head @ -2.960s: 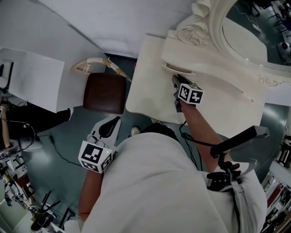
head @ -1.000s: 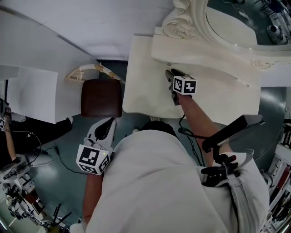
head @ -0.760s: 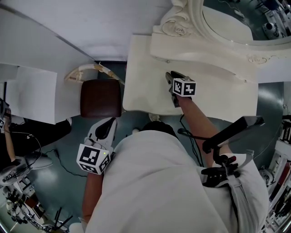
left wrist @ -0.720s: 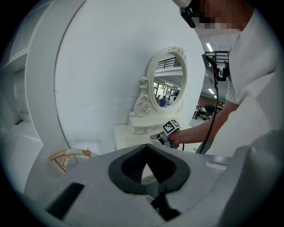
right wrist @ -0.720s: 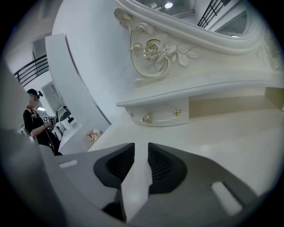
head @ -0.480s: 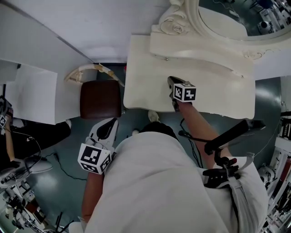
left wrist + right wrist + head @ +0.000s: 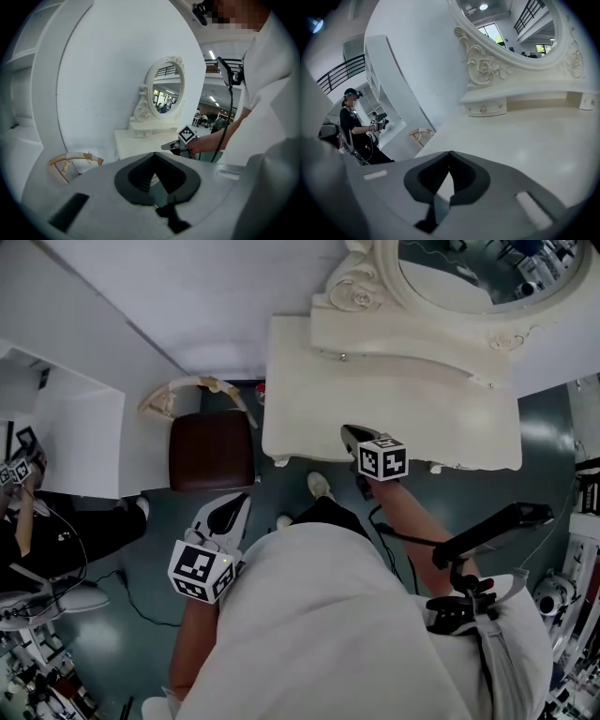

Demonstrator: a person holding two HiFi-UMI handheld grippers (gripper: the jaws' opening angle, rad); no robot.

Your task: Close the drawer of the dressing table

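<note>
Forearm (image 7: pixel 417 521) reaches forward, right hand-held gripper (image 7: pixel 347 432) just closed empty above dressing table (image 7: pixel 300 409)

The dressing table (image 7: pixel 309 418) looks like cream-painted wood, smooth with a soft sheen; its carved mirror frame (image 7: pixel 345 287) matches; the mirror glass (image 7: pixel 450 263) at upper right is glossy; the stool seat (image 7: pixel 211 451) looks like brown leather, faintly shiny; the floor (image 7: pixel 548 442) is glossy dark teal; the left gripper (image 7: pixel 154 154) and right gripper (image 7: pixel 450 153) have matt grey plastic shells; the shirt (image 7: pixel 319 634) is white cloth.
</note>
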